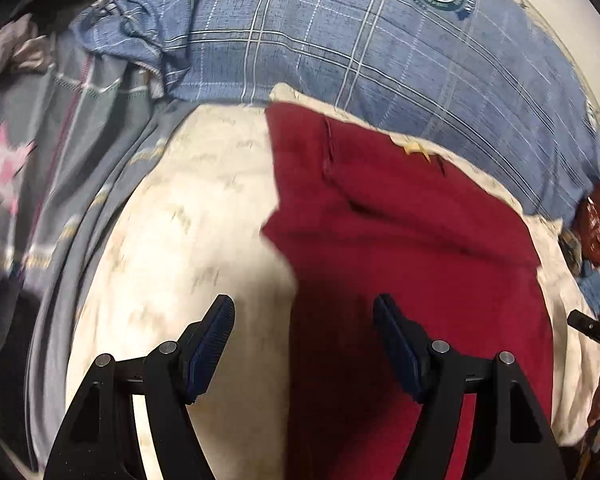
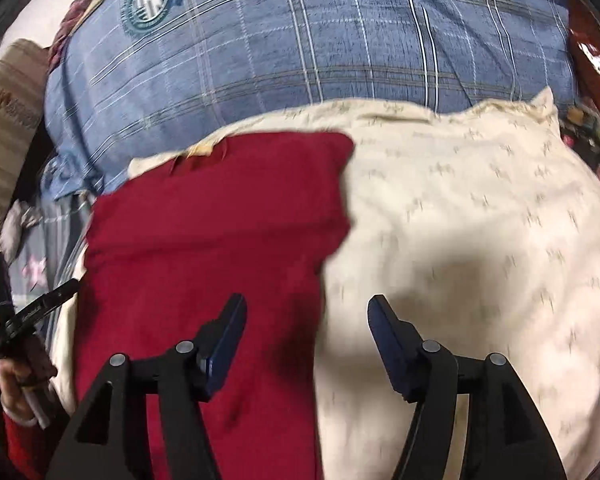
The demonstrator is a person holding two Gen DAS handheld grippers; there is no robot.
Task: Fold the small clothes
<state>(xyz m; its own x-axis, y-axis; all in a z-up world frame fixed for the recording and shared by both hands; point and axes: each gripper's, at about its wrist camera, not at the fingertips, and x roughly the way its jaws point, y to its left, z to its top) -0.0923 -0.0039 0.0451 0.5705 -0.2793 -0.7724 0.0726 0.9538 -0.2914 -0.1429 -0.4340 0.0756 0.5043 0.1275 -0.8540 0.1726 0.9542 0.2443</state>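
A cream sheet is covering the bed, with a blue plaid pillow lying along its far edge. The left gripper is hovering with jaws spread wide, gripping nothing, over the left edge of a red cloth that is lying flat on the sheet. The right gripper is hovering equally wide and empty over the cloth's right edge. A grey patterned blanket is bunching up beside the sheet.
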